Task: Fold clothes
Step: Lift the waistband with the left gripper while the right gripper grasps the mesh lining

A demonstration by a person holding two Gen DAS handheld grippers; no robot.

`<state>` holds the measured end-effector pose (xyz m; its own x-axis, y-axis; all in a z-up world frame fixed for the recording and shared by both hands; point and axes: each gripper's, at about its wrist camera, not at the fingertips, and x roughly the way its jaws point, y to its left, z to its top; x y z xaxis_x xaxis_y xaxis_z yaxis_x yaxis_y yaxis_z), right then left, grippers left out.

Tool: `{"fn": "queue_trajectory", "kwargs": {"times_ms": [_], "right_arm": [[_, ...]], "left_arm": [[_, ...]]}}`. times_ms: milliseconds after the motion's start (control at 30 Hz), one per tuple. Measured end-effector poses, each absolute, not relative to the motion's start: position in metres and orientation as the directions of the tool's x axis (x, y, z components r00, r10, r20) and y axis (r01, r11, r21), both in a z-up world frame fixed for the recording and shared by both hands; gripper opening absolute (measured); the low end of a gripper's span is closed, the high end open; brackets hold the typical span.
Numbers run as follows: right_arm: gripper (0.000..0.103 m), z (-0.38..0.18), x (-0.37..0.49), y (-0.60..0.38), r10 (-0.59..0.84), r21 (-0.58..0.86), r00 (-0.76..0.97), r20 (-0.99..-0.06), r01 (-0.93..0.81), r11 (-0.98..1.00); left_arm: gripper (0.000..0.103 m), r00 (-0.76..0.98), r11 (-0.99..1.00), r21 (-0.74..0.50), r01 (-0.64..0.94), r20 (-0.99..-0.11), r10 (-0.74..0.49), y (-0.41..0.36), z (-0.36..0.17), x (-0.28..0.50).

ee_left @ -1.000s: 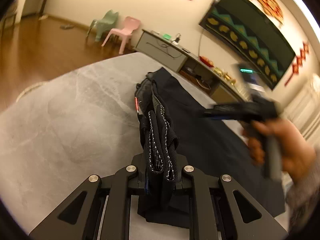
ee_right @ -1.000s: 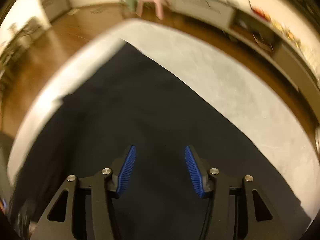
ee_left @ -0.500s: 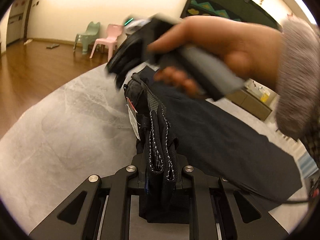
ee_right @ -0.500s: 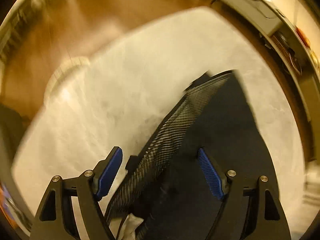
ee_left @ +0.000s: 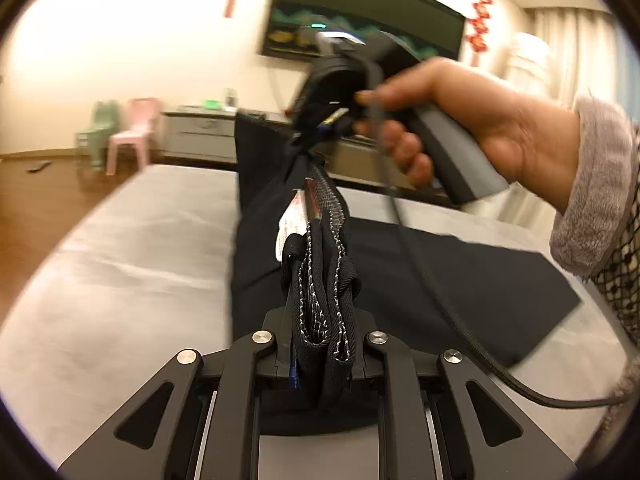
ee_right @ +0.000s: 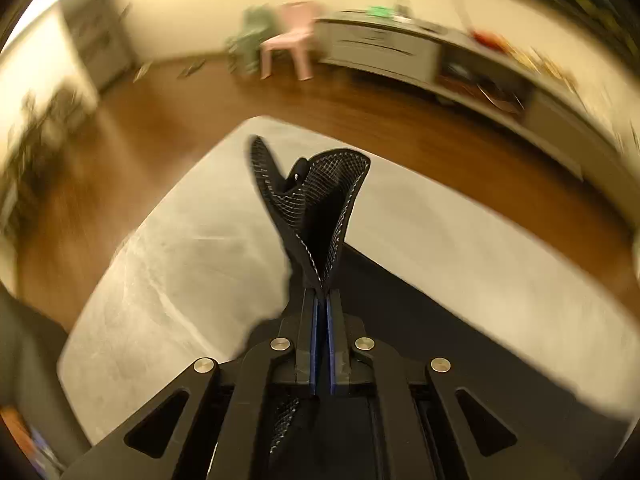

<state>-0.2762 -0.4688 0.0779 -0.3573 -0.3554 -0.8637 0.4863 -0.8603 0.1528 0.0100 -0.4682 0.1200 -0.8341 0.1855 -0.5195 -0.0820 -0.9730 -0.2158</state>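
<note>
Left gripper (ee_left: pixel 320 344): clamped on waistband (ee_left: pixel 320 280), frame centre | right gripper (ee_right: pixel 321 308): now pinches trousers (ee_left: pixel 460 272), previously apart | you may lift and fold.

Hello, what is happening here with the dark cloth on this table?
A person is folding a black garment with mesh lining over a grey marble-patterned table. The left tool is shut on one bunched part of its waistband. The right tool, held in the person's hand, is shut on another part, lifted above the table.
</note>
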Motion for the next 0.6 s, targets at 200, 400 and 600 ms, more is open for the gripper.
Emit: {"fn": "queue_trajectory", "kwargs": {"times_ms": [200, 400, 600], "right_arm": [[0.004, 0.011, -0.284, -0.371, -0.372, 0.266, -0.319, -0.871, 0.331, -0.906], [0.004, -0.023, -0.29, -0.336, -0.325, 0.227, -0.322, -0.889, 0.307, -0.924], [0.004, -0.015, -0.288, -0.32, -0.371, 0.264, -0.358, -0.857, 0.314, -0.912]], "left_arm": [[0.031, -0.711, -0.924, -0.289, -0.252, -0.592, 0.379, -0.419, 0.103, -0.007], [0.058, -0.647, -0.775, -0.498, -0.388, -0.452, 0.614, -0.473, 0.121, 0.0], [0.059, -0.71, -0.681, -0.7, -0.215, -0.367, 0.601, -0.549, 0.106, -0.021]]}}
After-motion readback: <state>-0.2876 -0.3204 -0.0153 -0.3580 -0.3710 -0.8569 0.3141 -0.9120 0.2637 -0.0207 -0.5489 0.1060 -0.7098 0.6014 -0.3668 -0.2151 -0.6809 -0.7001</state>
